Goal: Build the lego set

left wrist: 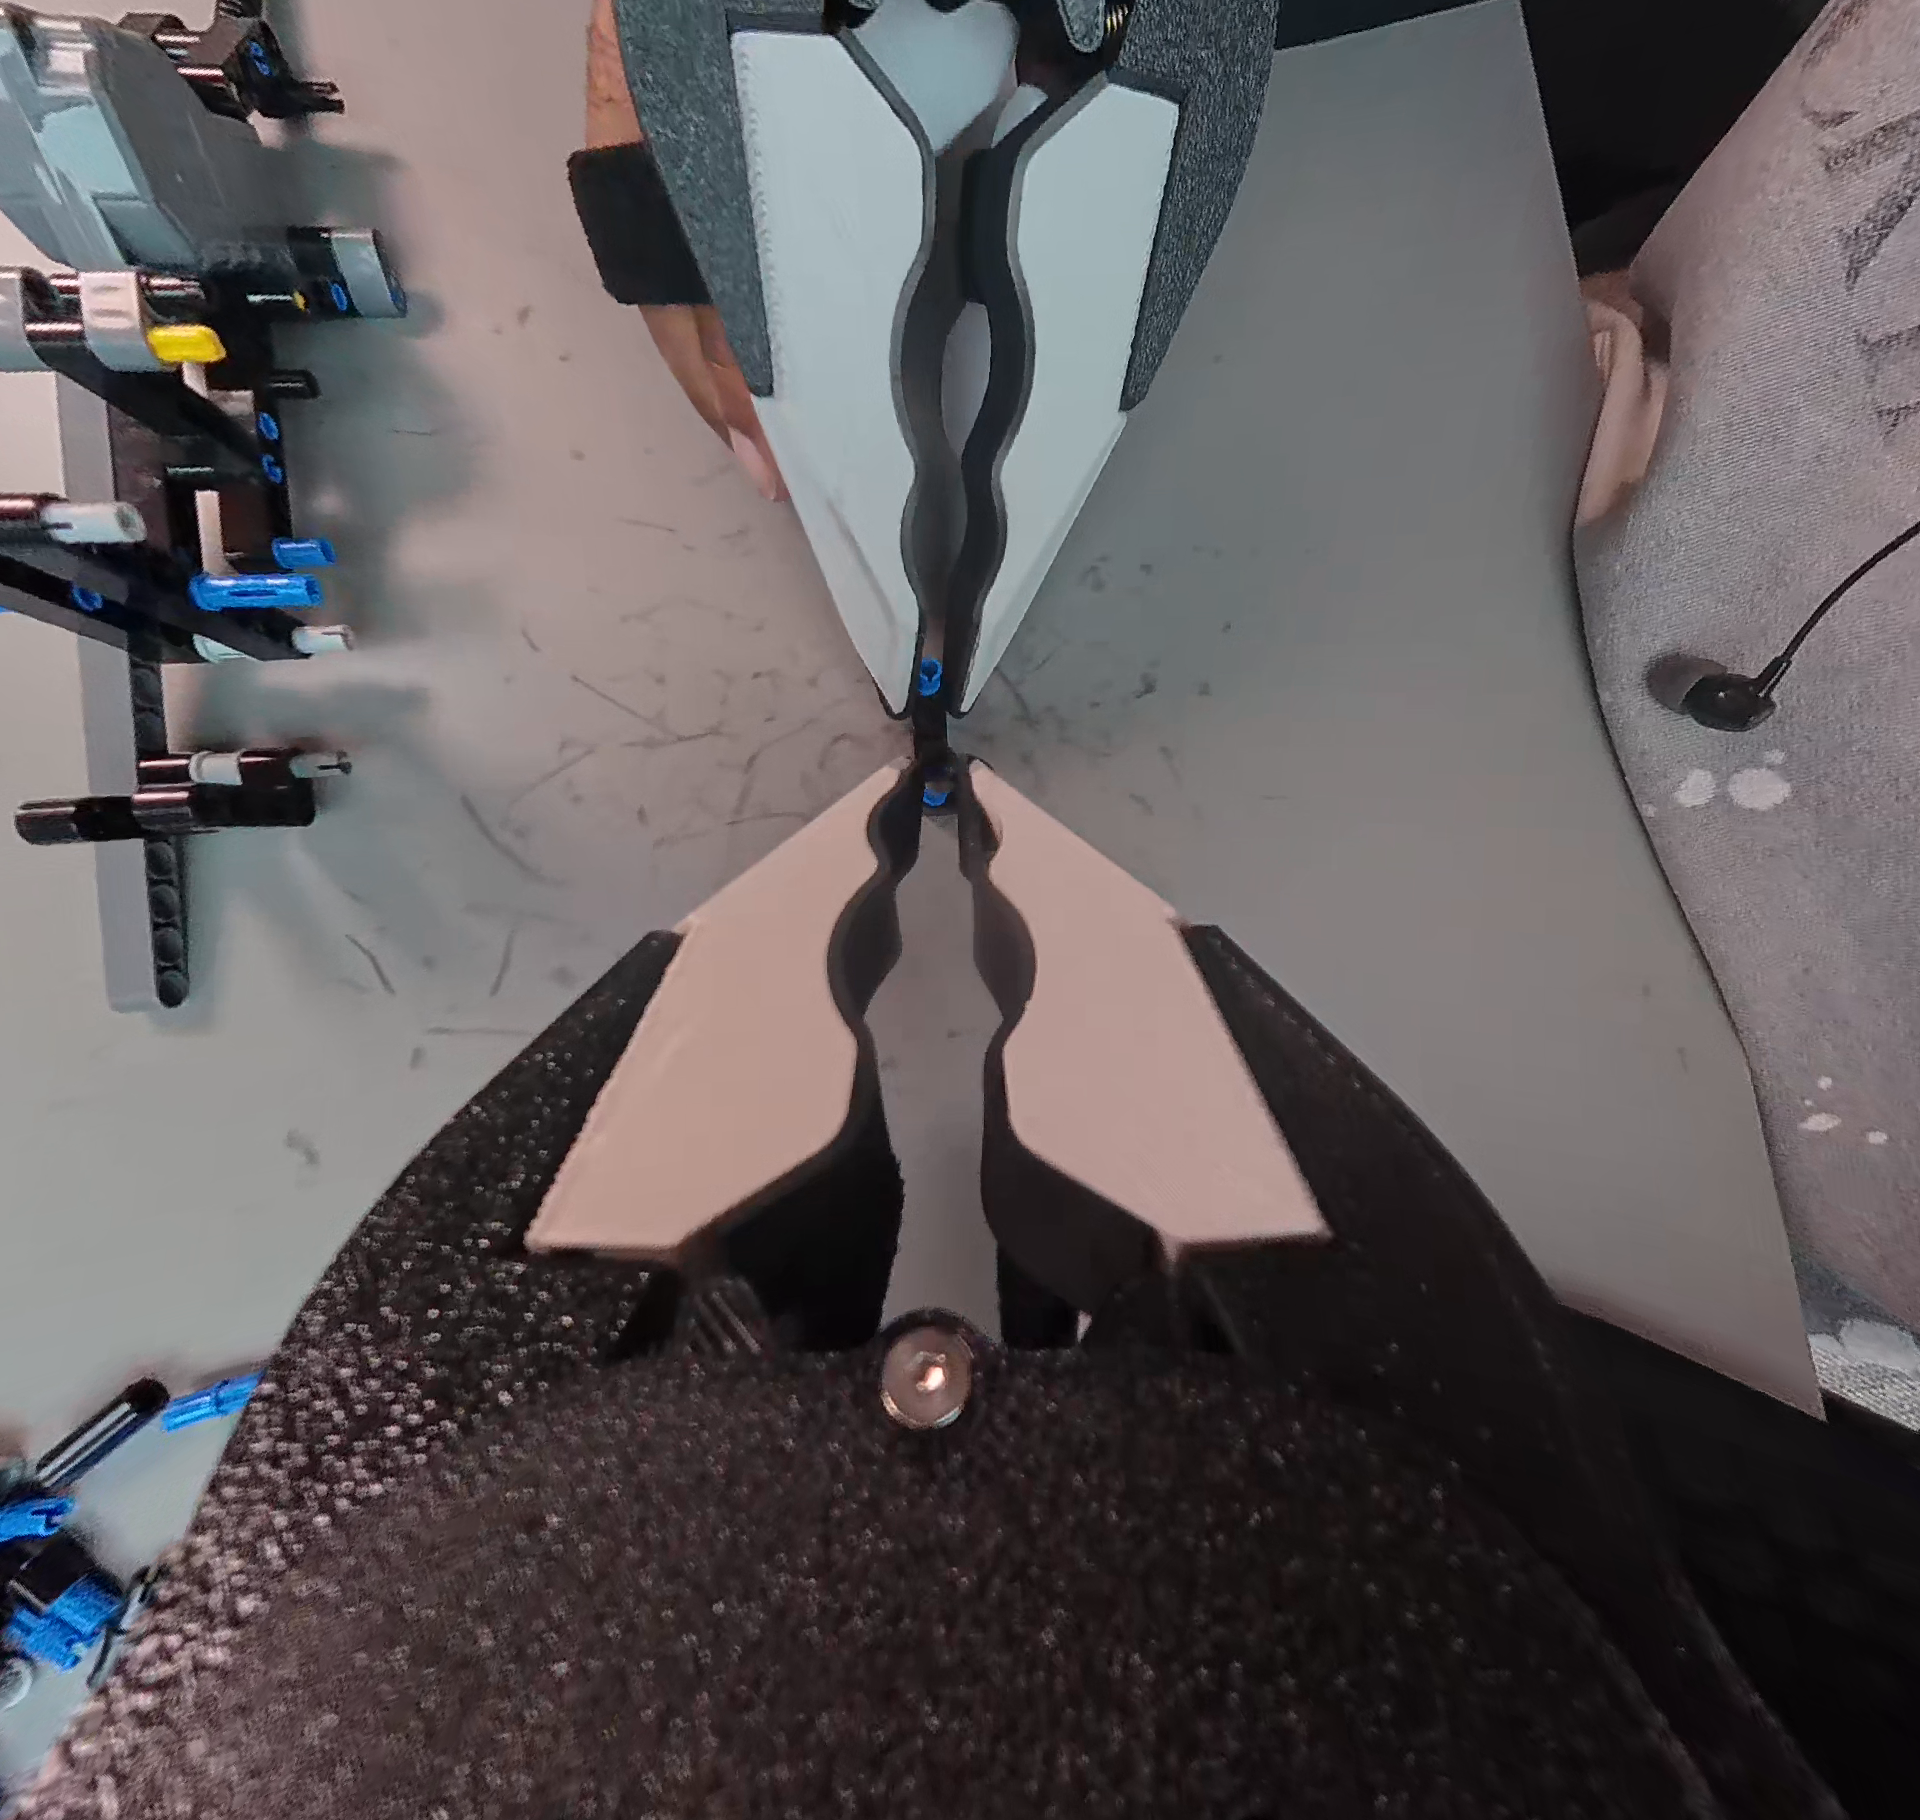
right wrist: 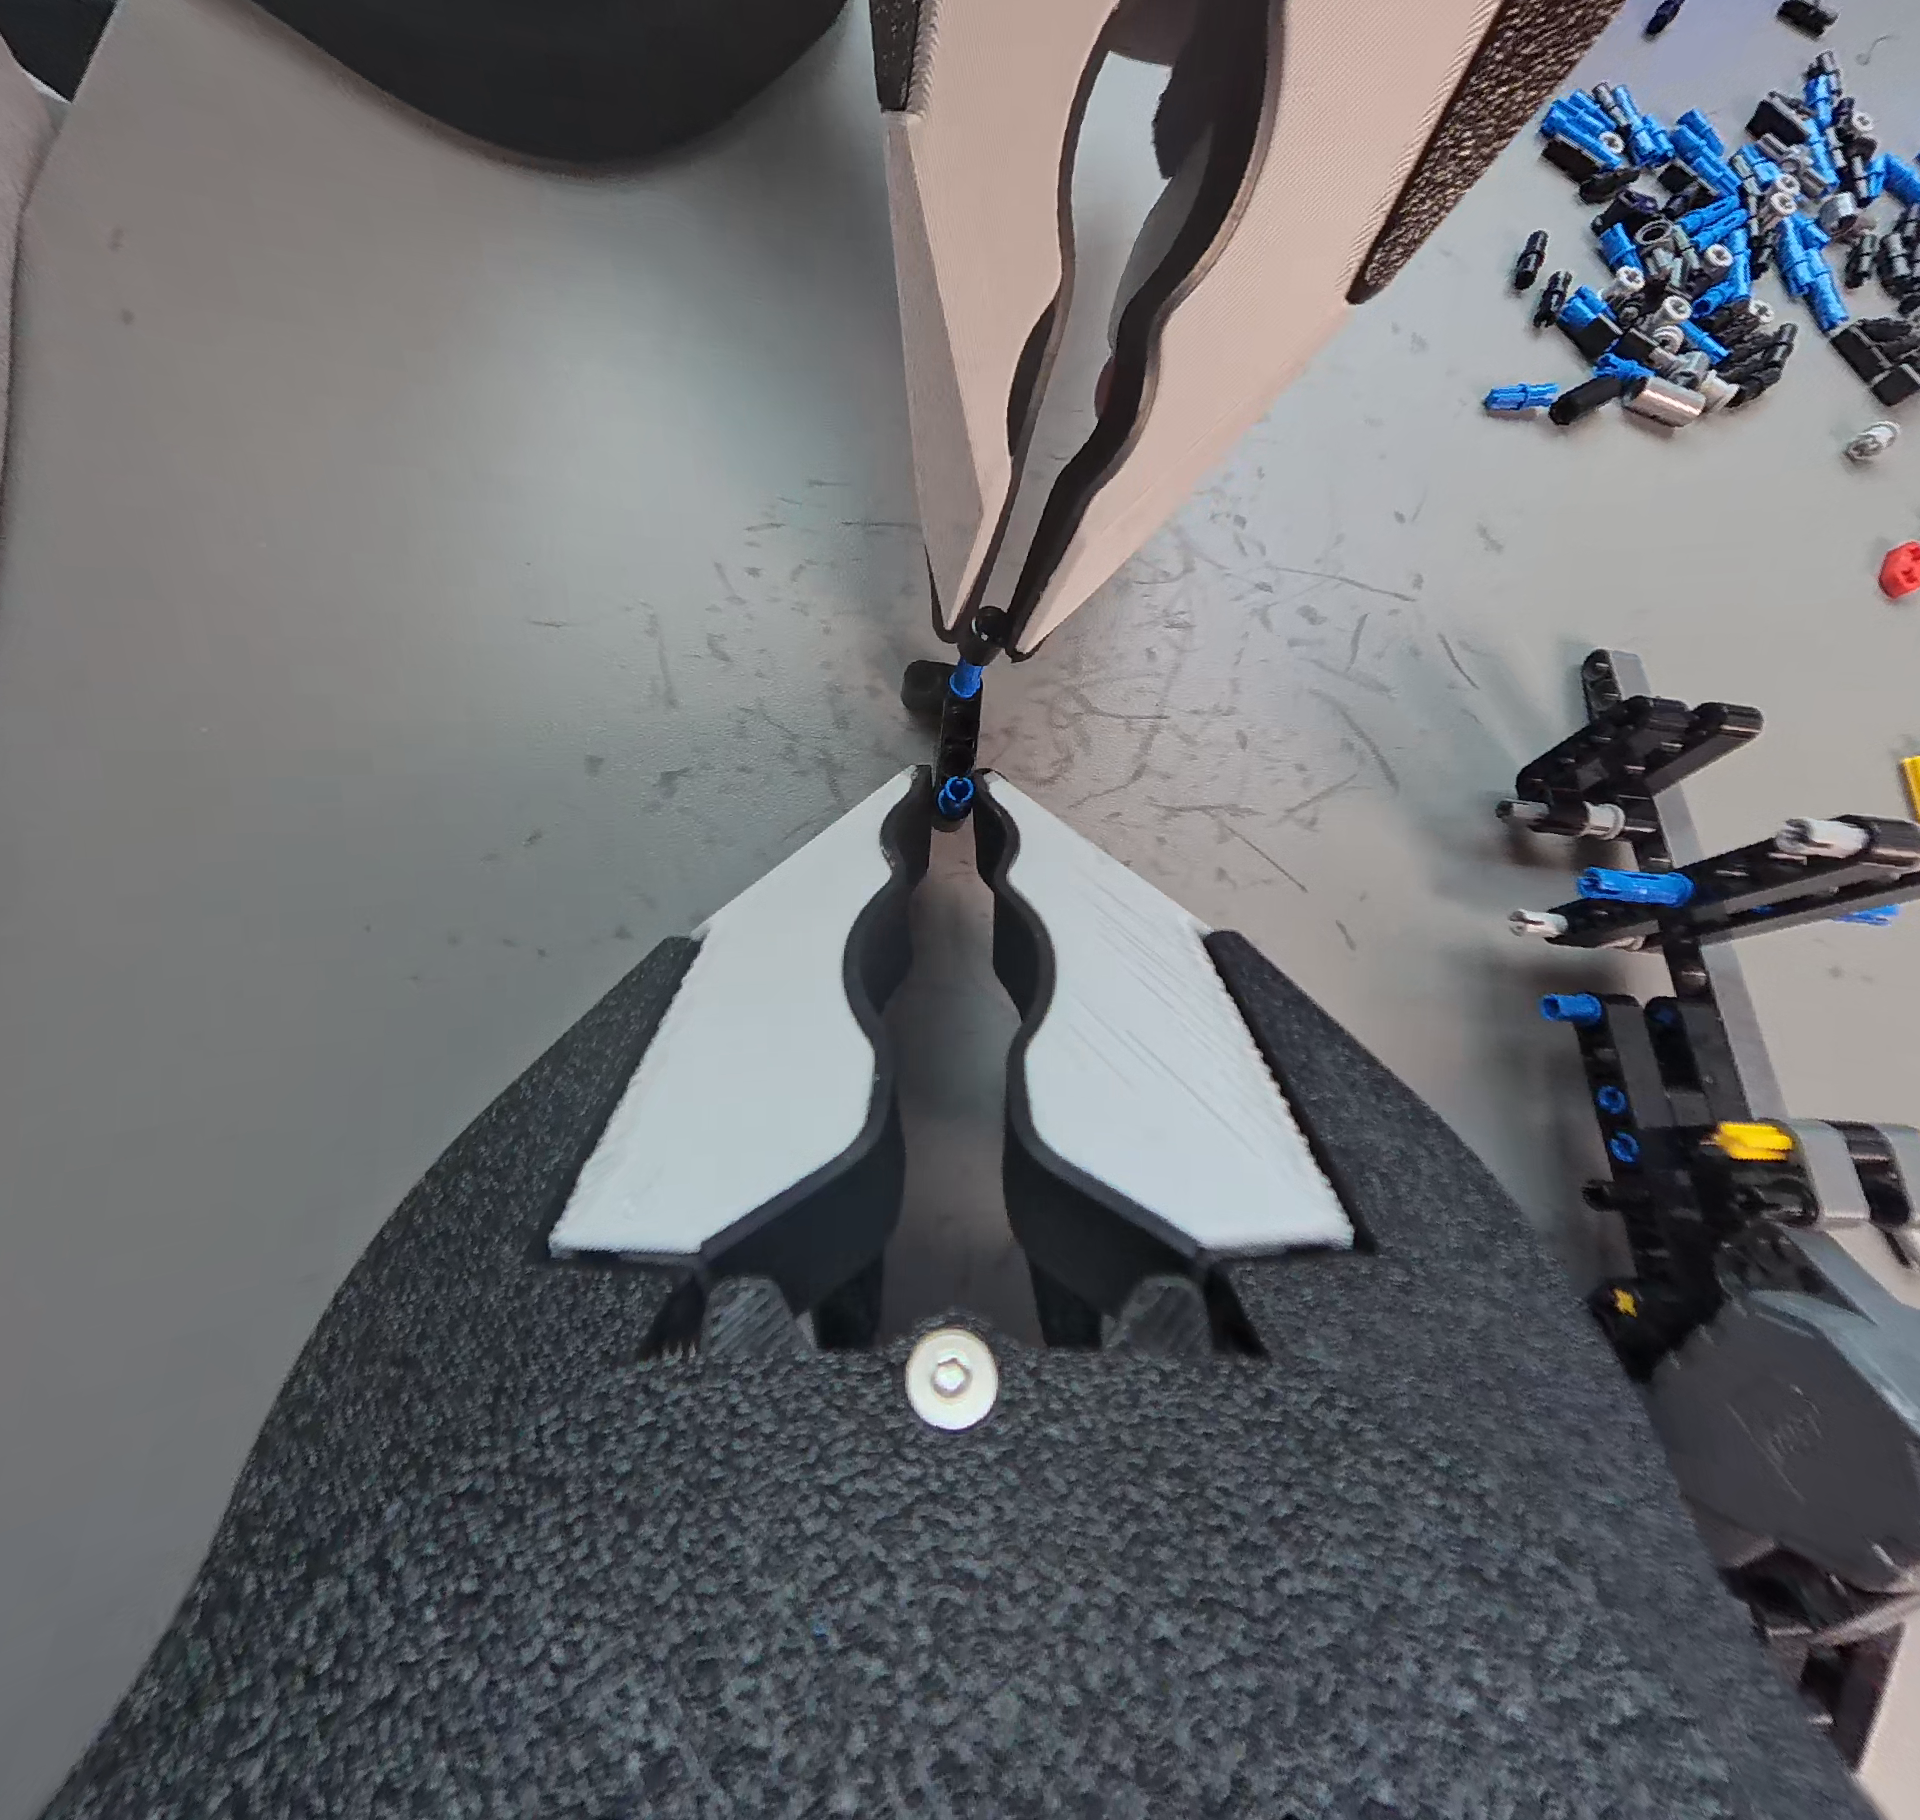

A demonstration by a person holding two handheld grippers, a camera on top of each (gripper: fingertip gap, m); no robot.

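Left gripper [left wrist: 940,791] and right gripper [right wrist: 954,783], tip to tip, each pinch one end of a short black beam [right wrist: 954,726] fitted with blue pins [right wrist: 966,674], held above the scuffed grey surface [right wrist: 416,627]. Partly built black lego assembly [right wrist: 1704,939] and loose pin pile [right wrist: 1725,243] lie aside.

The two grippers meet tip to tip over the middle of the counter [right wrist: 416,627], blocking each other head-on. In the right wrist view the counter to the left lies open; to the right stand the half-built model [right wrist: 1704,939] and a pile of loose pieces [right wrist: 1725,253].
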